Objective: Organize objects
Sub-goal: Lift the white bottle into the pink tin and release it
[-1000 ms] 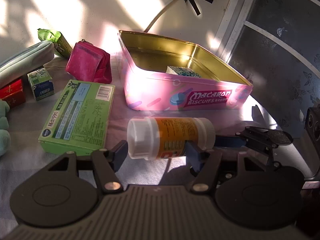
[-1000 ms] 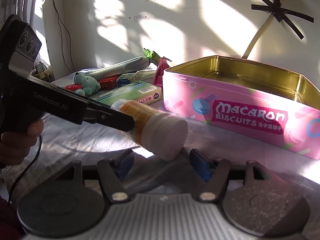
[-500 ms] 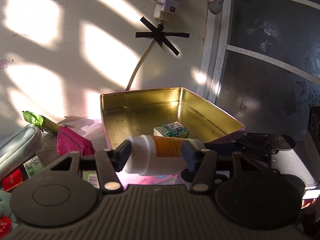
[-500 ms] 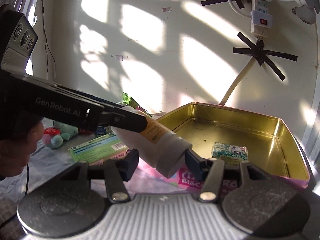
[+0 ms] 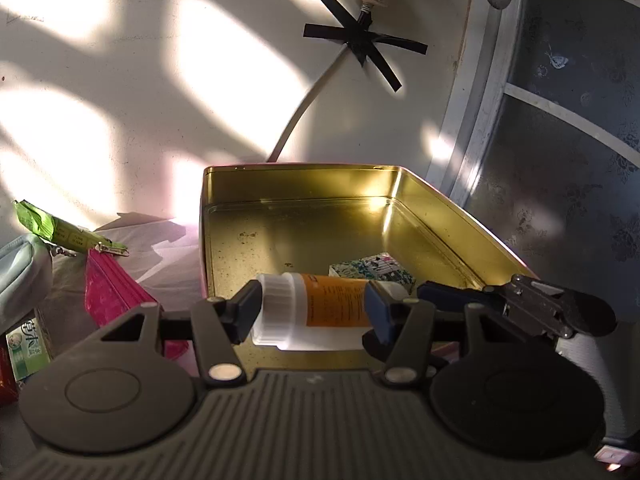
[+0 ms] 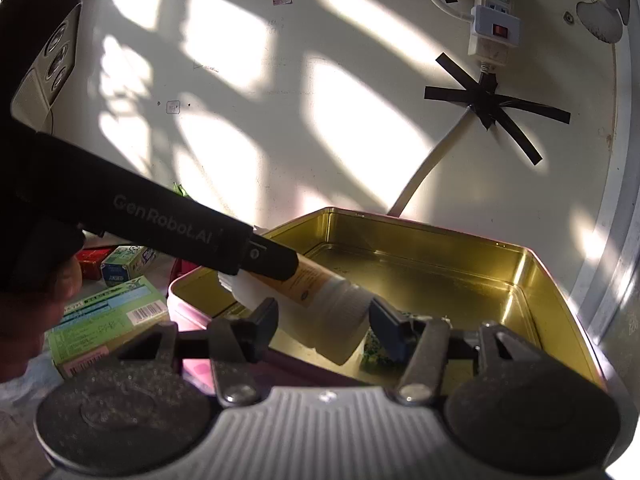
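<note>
A white bottle with an orange label [image 5: 320, 310] lies sideways between the fingers of both grippers, held above the near part of the open gold-lined pink tin [image 5: 304, 208]. My left gripper [image 5: 314, 310] is shut on the bottle across its cap end and body. My right gripper [image 6: 324, 318] closes on the bottle's [image 6: 332, 312] base end from the other side. The left gripper's black arm [image 6: 160, 224] crosses the right wrist view. A small patterned box [image 5: 372, 270] lies inside the tin [image 6: 460, 264].
Left of the tin lie a pink zip pouch [image 5: 116, 292], a green packet [image 5: 52, 228], a pale blue case [image 5: 20, 276], a green box [image 6: 104, 324] and small cartons [image 6: 120, 266]. A taped cable [image 5: 360, 44] and power strip [image 6: 494, 12] hang on the wall. A grey door panel [image 5: 560, 140] stands right.
Both grippers have carried the bottle up from the table and forward over the tin's front wall. It now hangs above the tin's floor near the patterned box.
</note>
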Action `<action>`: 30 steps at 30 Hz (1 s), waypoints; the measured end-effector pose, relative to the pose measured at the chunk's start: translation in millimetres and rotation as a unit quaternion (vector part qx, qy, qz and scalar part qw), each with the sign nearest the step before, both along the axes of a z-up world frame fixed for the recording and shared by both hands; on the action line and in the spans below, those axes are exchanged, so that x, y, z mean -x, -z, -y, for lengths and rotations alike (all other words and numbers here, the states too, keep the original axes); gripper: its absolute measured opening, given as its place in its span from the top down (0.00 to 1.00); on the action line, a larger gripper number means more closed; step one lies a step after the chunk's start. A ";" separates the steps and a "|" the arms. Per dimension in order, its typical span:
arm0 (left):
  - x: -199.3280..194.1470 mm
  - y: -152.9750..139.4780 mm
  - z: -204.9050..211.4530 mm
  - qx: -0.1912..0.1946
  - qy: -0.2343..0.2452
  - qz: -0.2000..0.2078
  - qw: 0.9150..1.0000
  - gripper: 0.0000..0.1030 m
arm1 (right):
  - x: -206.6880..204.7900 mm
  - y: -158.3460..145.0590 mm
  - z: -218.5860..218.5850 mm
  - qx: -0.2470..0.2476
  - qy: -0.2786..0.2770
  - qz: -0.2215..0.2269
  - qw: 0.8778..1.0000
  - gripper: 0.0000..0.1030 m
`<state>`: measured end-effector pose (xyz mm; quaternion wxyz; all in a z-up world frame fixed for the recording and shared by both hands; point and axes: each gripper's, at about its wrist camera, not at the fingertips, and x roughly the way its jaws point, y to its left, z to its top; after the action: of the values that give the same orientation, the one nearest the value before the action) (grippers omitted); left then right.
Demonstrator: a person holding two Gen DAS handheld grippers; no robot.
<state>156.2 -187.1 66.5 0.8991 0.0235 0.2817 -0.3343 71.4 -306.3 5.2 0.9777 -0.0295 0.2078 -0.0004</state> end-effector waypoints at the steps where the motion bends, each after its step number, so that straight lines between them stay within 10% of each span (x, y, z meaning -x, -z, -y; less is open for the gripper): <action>1: 2.0 1.4 -1.5 0.001 0.001 -0.001 1.000 0.44 | 2.0 1.6 0.5 -0.009 0.000 0.001 1.000 0.50; 19: 62.5 -8.1 -30.8 -0.068 -0.092 0.050 0.992 0.40 | 57.9 -21.3 45.3 -0.142 0.110 0.047 0.983 0.49; 30: 69.3 -11.0 -67.0 -0.071 -0.158 0.052 0.984 0.35 | 72.2 -185.6 97.8 -0.075 0.094 0.194 0.974 0.37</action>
<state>86.9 -120.1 77.4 0.9499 0.0596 0.2580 -0.1659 -0.8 -404.1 190.8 0.9944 0.0640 0.0158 -0.0821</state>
